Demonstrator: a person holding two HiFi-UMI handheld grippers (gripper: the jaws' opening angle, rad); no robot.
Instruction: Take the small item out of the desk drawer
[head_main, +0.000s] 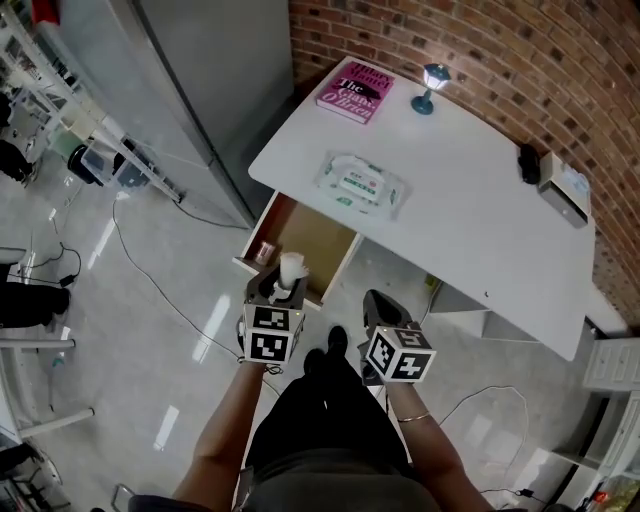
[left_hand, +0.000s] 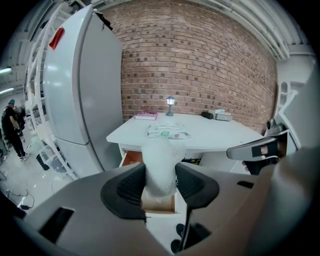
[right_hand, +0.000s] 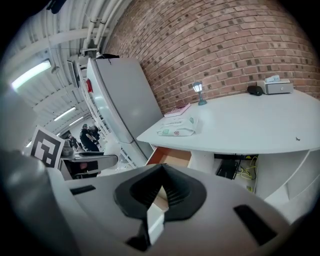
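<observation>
At the far left a tall grey cabinet (head_main: 170, 90) is seen beside the white desk (head_main: 470, 210), and the desk's drawer (head_main: 300, 235) is pulled open under the desk's left corner, its brown inside exposed. In the head view the left gripper (head_main: 284, 290) is held in front of the drawer's front edge, clear of the drawer. The small white item (head_main: 291, 268) is clamped between its jaws and sticks up out of them. In the left gripper view the item (left_hand: 160, 167) is shown pressed on both sides by the black pads (left_hand: 131, 186) of the left gripper (left_hand: 160, 181), with its soft, slightly frayed upper part rising above them and the open drawer (left_hand: 131, 159) seen behind and below it. The item is thus out of the drawer and not touching the desk. To the right, the right gripper (head_main: 378, 308) is held near the left one but apart from it. In the right gripper view its jaws (right_hand: 161, 172) are brought together at the tips with nothing between them. On the desk top a pack of wipes (head_main: 362, 182) is laid near the front edge, a pink book (head_main: 355, 90) and a small lamp (head_main: 432, 85) are set by the brick wall, and a white box (head_main: 565, 190) is placed at the right end.
</observation>
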